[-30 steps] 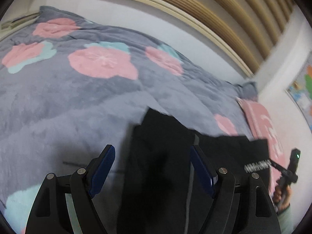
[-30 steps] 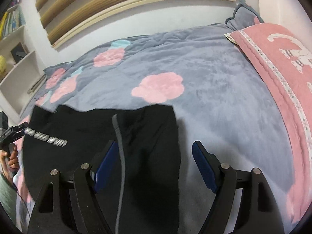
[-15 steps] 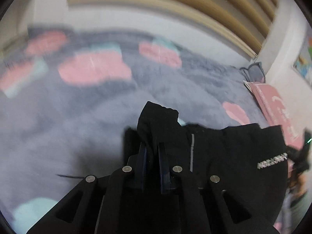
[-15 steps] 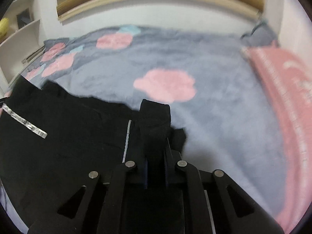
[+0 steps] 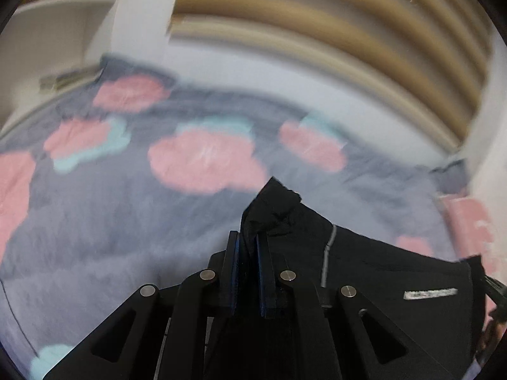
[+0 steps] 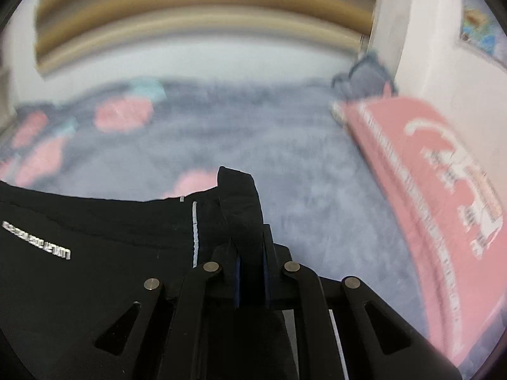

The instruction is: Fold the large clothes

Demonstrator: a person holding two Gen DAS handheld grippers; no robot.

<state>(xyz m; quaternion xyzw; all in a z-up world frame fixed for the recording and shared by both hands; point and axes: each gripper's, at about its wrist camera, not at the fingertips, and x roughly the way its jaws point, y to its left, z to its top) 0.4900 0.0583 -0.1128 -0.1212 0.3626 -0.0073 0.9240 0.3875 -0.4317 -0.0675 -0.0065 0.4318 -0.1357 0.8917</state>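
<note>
Pinching bunched fabric of the black garment [image 5: 380,272] [image 6: 95,221], the left gripper [image 5: 248,247] and right gripper [image 6: 252,253] hold it above the grey blanket [image 5: 111,221] [image 6: 285,145].

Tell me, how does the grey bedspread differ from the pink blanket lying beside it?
The grey bedspread is plush-looking, dotted with pink flower shapes; the pink blanket is plain pink with a white picture and a patterned border. The bedspread covers most of the bed; the blanket lies along its right side. The black garment hangs over the bedspread, not the blanket. Both look motion-blurred.
</note>
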